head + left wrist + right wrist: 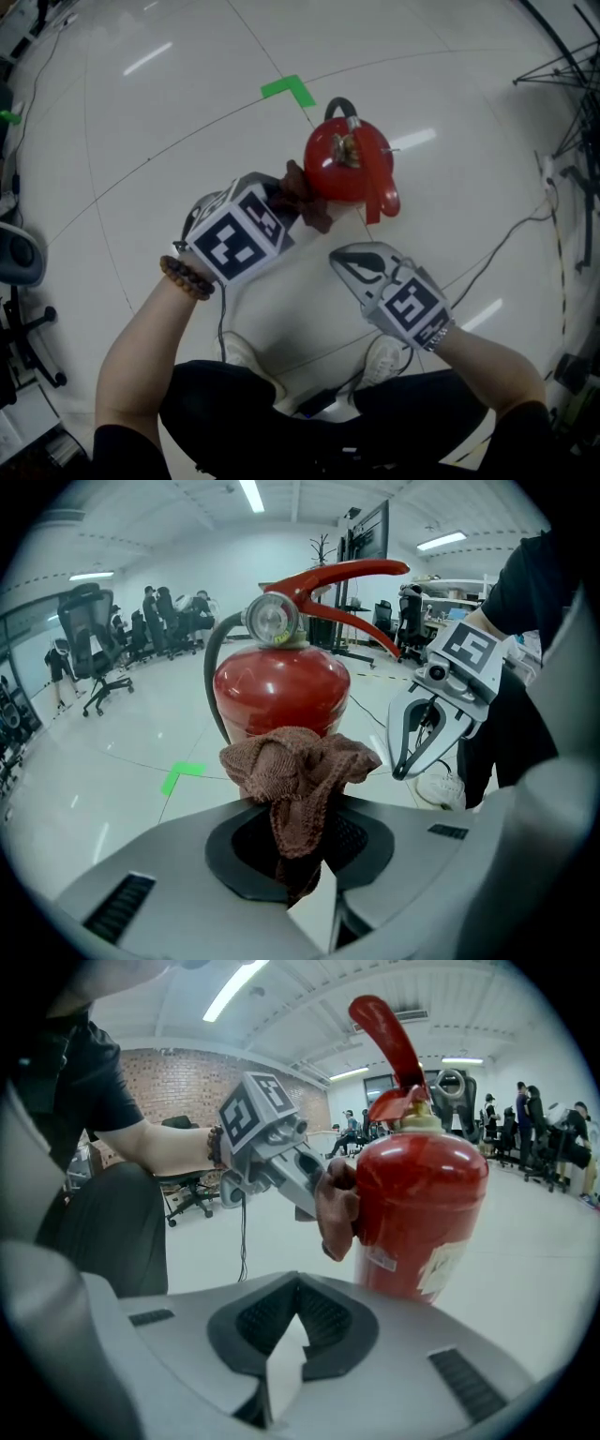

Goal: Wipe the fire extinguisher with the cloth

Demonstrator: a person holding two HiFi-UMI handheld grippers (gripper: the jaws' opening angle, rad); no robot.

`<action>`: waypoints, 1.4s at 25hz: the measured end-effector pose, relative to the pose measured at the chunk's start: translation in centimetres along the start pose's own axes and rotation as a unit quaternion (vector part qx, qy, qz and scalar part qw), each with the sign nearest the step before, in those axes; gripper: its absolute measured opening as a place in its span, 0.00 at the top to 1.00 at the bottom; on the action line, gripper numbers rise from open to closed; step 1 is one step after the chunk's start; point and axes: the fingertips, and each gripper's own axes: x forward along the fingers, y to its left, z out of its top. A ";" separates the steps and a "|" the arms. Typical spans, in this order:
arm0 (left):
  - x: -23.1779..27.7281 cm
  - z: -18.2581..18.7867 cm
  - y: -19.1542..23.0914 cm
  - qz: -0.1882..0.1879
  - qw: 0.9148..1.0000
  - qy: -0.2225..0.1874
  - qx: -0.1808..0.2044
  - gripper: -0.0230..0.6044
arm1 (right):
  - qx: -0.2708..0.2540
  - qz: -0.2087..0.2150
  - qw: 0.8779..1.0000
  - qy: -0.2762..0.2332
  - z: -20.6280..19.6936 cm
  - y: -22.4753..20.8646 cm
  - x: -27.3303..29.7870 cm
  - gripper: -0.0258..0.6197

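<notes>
a red fire extinguisher stands upright on the floor, a bunched brown cloth pressed against its side.

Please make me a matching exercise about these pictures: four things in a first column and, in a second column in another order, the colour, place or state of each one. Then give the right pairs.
Things
1. fire extinguisher
2. cloth
3. right gripper
4. tape mark

Descriptions
A. green, stuck on the floor beyond the extinguisher
B. jaws together, nothing between them
C. brown, pinched in the left gripper and lying against the extinguisher
D. red, standing upright on the floor

Right pairs: 1-D, 2-C, 3-B, 4-A
</notes>
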 end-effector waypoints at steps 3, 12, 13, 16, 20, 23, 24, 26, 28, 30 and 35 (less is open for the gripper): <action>1.0 -0.4 0.0 -0.004 1.000 0.004 0.003 0.87 | 0.002 0.001 1.000 0.009 -0.6 0.1 0.7 0.92; 2.9 -0.6 0.5 -0.022 1.000 -0.005 0.020 0.88 | 0.011 0.006 0.999 0.035 -1.8 0.4 2.8 0.92; 3.1 -0.7 0.5 -0.024 0.999 -0.005 0.021 0.89 | 0.011 0.007 0.999 0.039 -1.9 0.4 3.0 0.92; 4.0 -1.2 0.5 -0.030 0.999 0.000 0.024 0.89 | 0.016 0.008 0.999 0.048 -2.4 0.4 3.5 0.92; 5.3 -2.0 0.5 -0.037 0.999 0.010 0.028 0.89 | 0.018 0.006 0.998 0.058 -2.9 0.1 3.9 0.92; 6.3 -2.6 0.6 -0.041 0.999 0.016 0.030 0.89 | 0.021 0.005 0.997 0.068 -3.3 0.0 4.2 0.92; 6.6 -2.9 0.6 -0.043 0.998 0.019 0.030 0.89 | 0.023 0.006 0.997 0.070 -3.3 0.1 4.4 0.92; 7.2 -3.5 0.6 -0.046 0.998 0.024 0.029 0.89 | 0.022 0.007 0.997 0.072 -3.4 0.3 4.7 0.92; 8.0 -4.0 0.7 -0.049 0.998 0.030 0.027 0.89 | 0.018 0.009 0.997 0.075 -3.6 0.3 5.0 0.92; 8.7 -4.6 0.8 -0.051 0.998 0.035 0.026 0.89 | 0.019 0.011 0.997 0.080 -3.9 0.4 5.2 0.92; 10.2 -5.7 1.2 -0.053 0.997 0.046 0.022 0.89 | 0.027 0.012 0.996 0.087 -4.2 0.5 5.6 0.92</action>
